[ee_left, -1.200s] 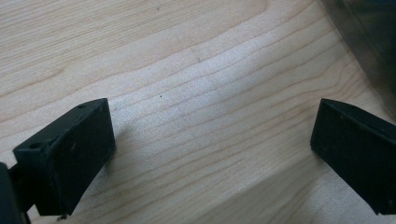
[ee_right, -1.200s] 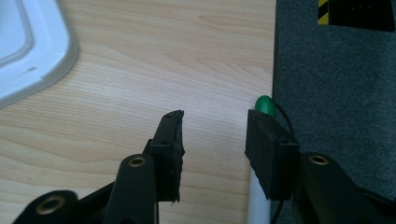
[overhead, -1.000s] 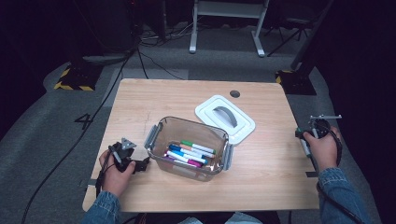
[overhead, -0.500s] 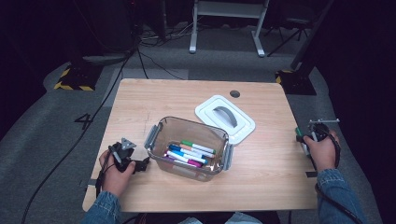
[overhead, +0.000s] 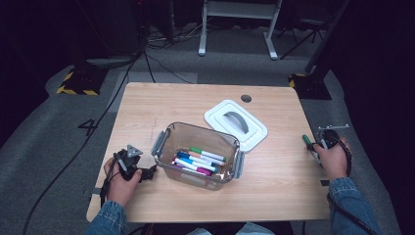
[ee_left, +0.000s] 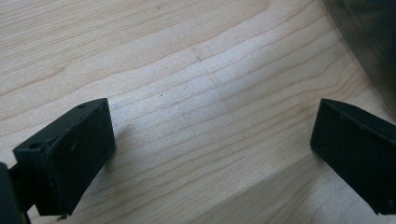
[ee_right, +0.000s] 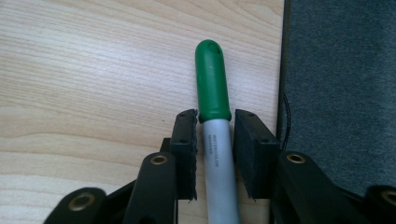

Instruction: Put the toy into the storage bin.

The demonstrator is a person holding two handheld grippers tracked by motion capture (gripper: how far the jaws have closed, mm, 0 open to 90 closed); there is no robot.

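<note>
At the right edge of the tabletop (overhead: pixel 274 196) our right tongs (ee_right: pixel 213 154) have just been closing around the green marker (ee_right: pixel 212 88), not quite squeezing it. Left tongs (ee_left: pixel 210 154) stay wide, empty. Next we pinch, lift, and carry it to the box (overhead: pixel 169 139).

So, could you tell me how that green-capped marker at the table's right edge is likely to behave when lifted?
The green-capped marker looks rigid and probably light. Its round, smooth barrel may slip or roll. It lies near the table edge, so it could drop off if nudged. The right hand-held gripper jaws have been closing around it.
</note>
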